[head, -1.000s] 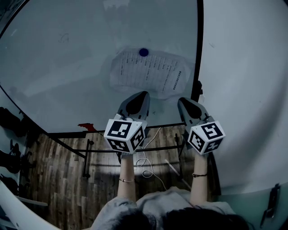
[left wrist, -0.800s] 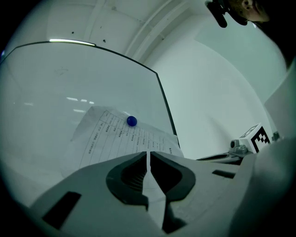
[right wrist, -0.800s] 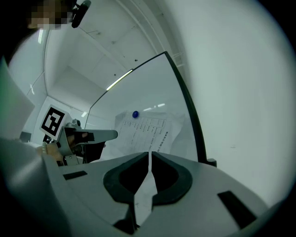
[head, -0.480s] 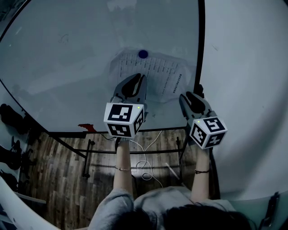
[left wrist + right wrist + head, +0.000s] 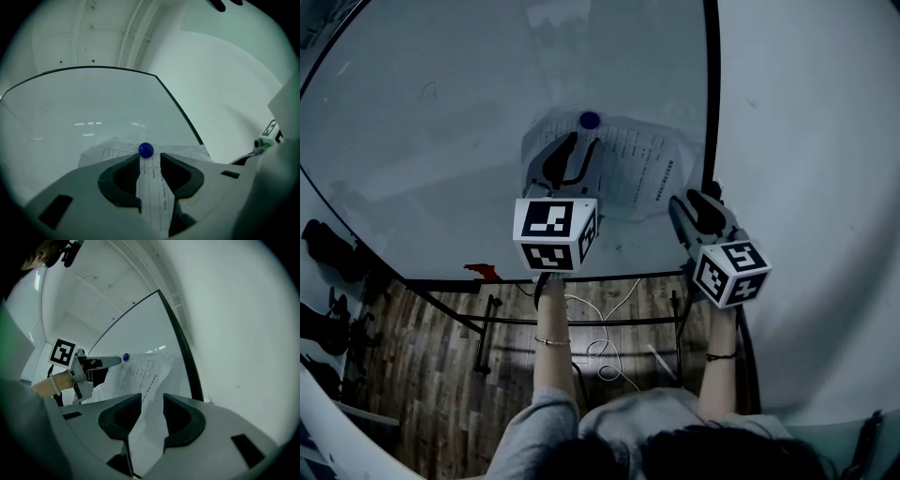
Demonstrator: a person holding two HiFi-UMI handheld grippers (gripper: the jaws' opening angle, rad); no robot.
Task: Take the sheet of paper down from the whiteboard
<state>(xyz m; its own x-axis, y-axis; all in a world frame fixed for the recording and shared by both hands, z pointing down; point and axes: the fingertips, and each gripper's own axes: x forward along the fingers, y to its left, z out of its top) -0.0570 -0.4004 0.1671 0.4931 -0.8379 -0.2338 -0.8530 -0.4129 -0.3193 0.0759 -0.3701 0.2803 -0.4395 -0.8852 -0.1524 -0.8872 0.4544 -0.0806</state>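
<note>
A printed sheet of paper (image 5: 628,169) hangs on the whiteboard (image 5: 441,112), pinned at its top by a round blue magnet (image 5: 589,120). My left gripper (image 5: 570,150) lies over the sheet's left half, just below the magnet. Its jaws have just been opening and stand open; in the left gripper view (image 5: 150,158) the magnet (image 5: 146,150) sits right ahead of the tips, with the paper (image 5: 154,192) showing through the gap. My right gripper (image 5: 697,199) is at the sheet's lower right corner. Its jaws (image 5: 152,400) have also just been opening, with the crumpled paper edge (image 5: 147,423) in the gap, untouched.
The whiteboard's black frame (image 5: 710,94) runs just right of the sheet, with a white wall (image 5: 816,141) beyond it. Below the board are stand bars (image 5: 581,321), a red object (image 5: 483,271) on the ledge, a white cable (image 5: 605,347) and wooden floor.
My left gripper has climbed up over the sheet toward the magnet and rolled. Both grippers' jaws have gone from shut to open. The right gripper shifted slightly toward the sheet's corner.
</note>
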